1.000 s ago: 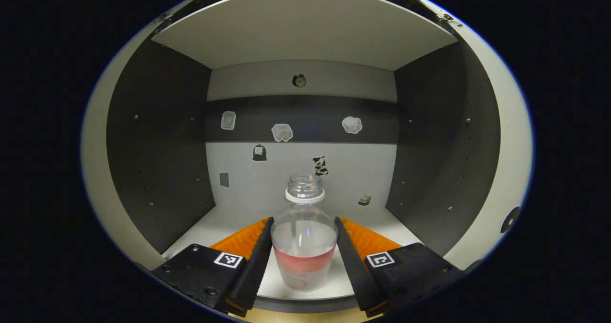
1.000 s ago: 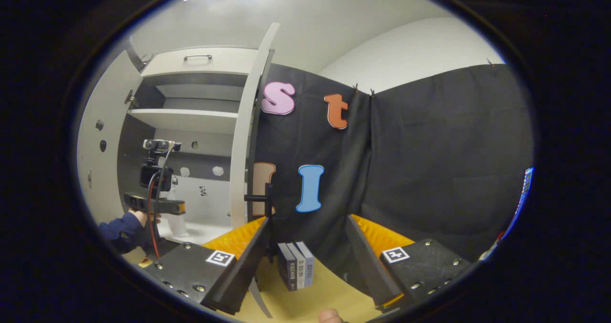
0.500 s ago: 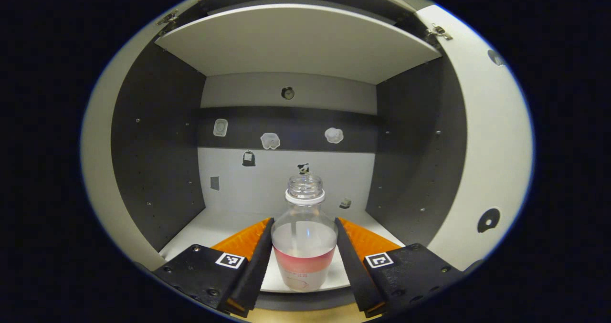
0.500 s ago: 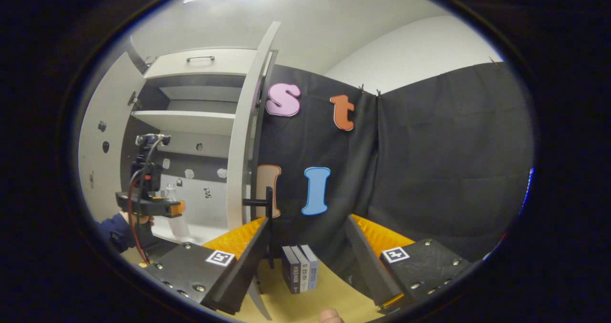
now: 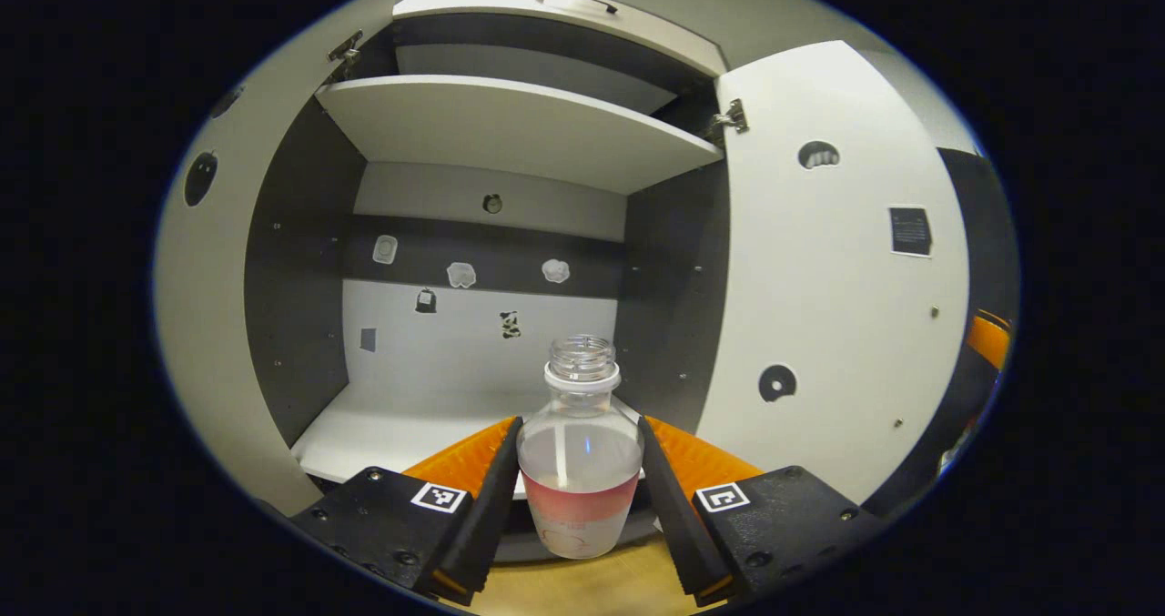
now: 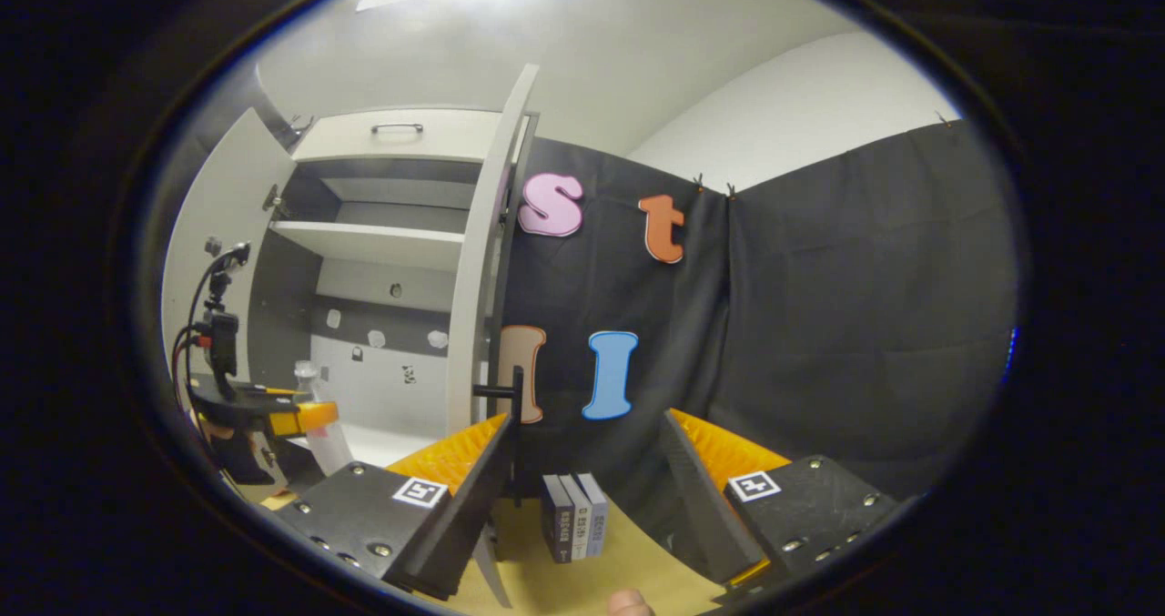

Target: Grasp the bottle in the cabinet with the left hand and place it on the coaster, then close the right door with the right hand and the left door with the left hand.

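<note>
My left gripper (image 5: 579,484) is shut on a clear capless bottle (image 5: 580,457) with a red label band, held upright just in front of the cabinet's lower shelf (image 5: 410,416). The right door (image 5: 837,307) stands open at the right of the left gripper view, and the left door (image 5: 205,325) stands open at its left. In the right gripper view my right gripper (image 6: 582,498) is open with nothing between its fingers. That view has the left gripper (image 6: 273,413) with the bottle (image 6: 323,439) far left, beside the right door's edge (image 6: 482,270).
A black handle (image 6: 505,388) sticks out from the right door. Small dark boxes (image 6: 575,527) stand on the wooden tabletop (image 6: 628,561) between my right gripper's fingers. An upper shelf (image 5: 510,129) and a drawer with a handle (image 5: 564,2) sit above.
My left gripper has drawn the bottle back out of the cabinet, off the shelf and over the table edge. The right gripper stayed nearly still and open.
</note>
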Available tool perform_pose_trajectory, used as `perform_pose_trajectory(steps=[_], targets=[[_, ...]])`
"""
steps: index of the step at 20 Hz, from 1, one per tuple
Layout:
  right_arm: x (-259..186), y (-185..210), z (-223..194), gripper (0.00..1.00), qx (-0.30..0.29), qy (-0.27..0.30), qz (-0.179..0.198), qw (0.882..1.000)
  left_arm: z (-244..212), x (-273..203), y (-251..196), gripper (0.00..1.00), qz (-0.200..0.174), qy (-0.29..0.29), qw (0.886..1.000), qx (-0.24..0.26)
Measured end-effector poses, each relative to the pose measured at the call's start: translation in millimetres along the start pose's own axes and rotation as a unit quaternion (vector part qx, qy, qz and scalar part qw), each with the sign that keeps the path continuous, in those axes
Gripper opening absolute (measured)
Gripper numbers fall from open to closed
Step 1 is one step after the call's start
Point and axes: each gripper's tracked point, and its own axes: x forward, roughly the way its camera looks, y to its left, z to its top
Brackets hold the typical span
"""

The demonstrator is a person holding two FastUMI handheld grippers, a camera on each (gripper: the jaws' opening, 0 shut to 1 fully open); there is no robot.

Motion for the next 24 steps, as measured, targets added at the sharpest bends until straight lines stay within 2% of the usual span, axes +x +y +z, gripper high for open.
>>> perform_pose_trajectory(steps=[5,6,7,9,10,13,17,18,19,21,22,24], targets=[[-8.3,2.1,8.4,0.96,0.003,-0.010,0.009,1.000,-38.0,-45.4,-26.6,0.77,-0.079,0.012,0.997,-0.001],[-9.0,2.3,10.1,0.93,0.007,-0.011,0.010,1.000,-47.3,-53.8,-30.9,0.77,-0.092,0.015,0.996,-0.004],[-8.5,1.7,11.8,0.96,0.009,-0.013,0.010,1.000,-56.7,-61.0,-35.2,0.77,-0.104,0.019,0.994,-0.008],[-8.0,-1.8,16.4,1.00,0.008,-0.017,0.007,1.000,-80.9,-76.4,-44.2,0.77,-0.129,0.034,0.991,-0.010],[-8.3,-3.6,18.6,0.96,0.007,-0.019,0.005,1.000,-93.5,-83.1,-49.7,0.77,-0.144,0.041,0.989,-0.008],[-9.0,-10.9,26.3,0.96,0.001,-0.023,-0.002,1.000,-133.5,-104.4,-66.4,0.77,-0.185,0.057,0.981,0.000],[-12.4,-17.8,37.7,0.96,-0.012,-0.031,-0.013,0.999,-183.7,-122.4,-72.9,0.77,-0.193,0.088,0.977,-0.002],[-13.2,-18.6,39.5,0.92,-0.015,-0.032,-0.015,0.999,-193.2,-126.3,-75.3,0.77,-0.197,0.092,0.976,-0.004],[-13.9,-18.1,40.4,0.96,-0.018,-0.030,-0.016,0.999,-203.7,-130.1,-77.2,0.77,-0.201,0.100,0.974,-0.005],[-16.2,-17.6,44.1,0.92,-0.027,-0.031,-0.018,0.999,-222.8,-138.1,-79.9,0.77,-0.210,0.112,0.971,-0.004],[-16.8,-16.4,46.8,0.96,-0.032,-0.033,-0.018,0.999,-232.3,-141.6,-83.4,0.77,-0.218,0.118,0.969,-0.005],[-17.5,-12.9,50.3,0.96,-0.040,-0.036,-0.016,0.998,-251.2,-149.0,-87.8,0.77,-0.227,0.128,0.965,-0.010]])
